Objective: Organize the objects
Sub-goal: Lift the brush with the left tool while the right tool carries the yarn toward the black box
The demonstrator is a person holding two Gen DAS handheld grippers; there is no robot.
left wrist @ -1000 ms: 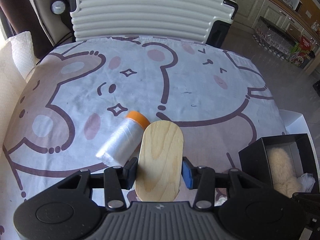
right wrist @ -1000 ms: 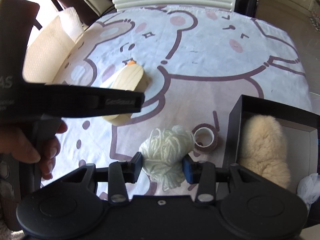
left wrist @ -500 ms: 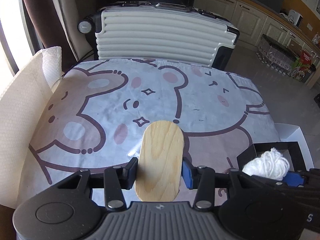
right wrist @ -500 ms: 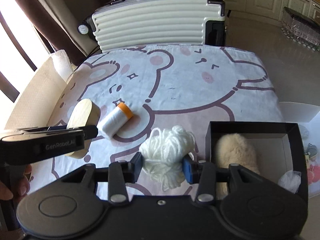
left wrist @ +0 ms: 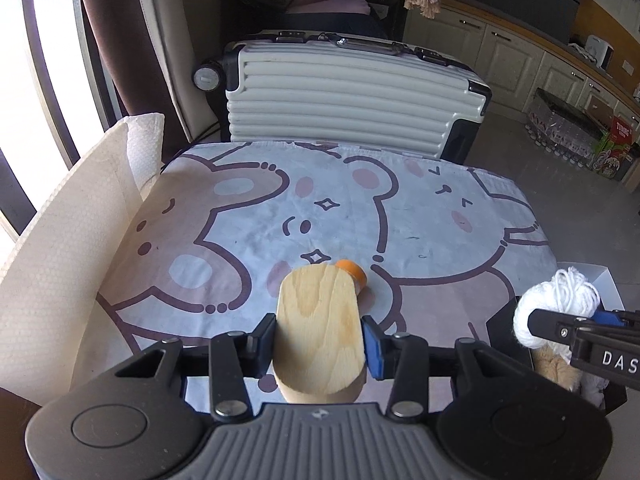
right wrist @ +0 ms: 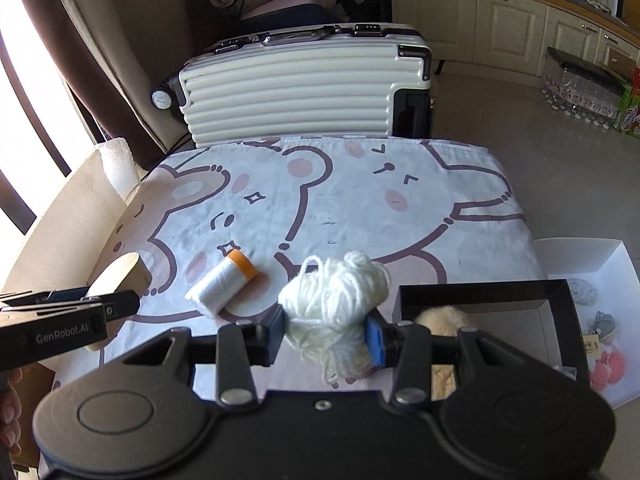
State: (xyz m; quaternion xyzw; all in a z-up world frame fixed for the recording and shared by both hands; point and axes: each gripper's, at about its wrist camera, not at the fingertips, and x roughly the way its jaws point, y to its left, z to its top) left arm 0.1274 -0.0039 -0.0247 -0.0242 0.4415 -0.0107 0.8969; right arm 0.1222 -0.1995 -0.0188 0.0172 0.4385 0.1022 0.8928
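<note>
Left claw (left wrist: pixel 319 346) is clamped on a wooden block (left wrist: pixel 318 320), pads pressing both long sides, block held up off the desk (left wrist: pixel 248 216). In the right wrist view the block (right wrist: pixel 118 276) shows at the far left, raised above the cloth. Right claw (right wrist: pixel 326 334) is closed on a ball of white yarn (right wrist: pixel 334 296), loose strands hanging below the pads; in the left wrist view the yarn (left wrist: pixel 556 304) sits at the right edge, over the black box. Black box (right wrist: pixel 480 294) stands at the desk's right side with a fluffy beige thing (right wrist: pixel 442 316) inside. White spool with orange cap (right wrist: pixel 222 286) lies on its side on the bear-print cloth (right wrist: pixel 360 208), between the two claws, touching neither. White open box (right wrist: pixel 592 264) is beside the black box. Cream ribbed suitcase (right wrist: pixel 300 92) stands behind the desk.
</note>
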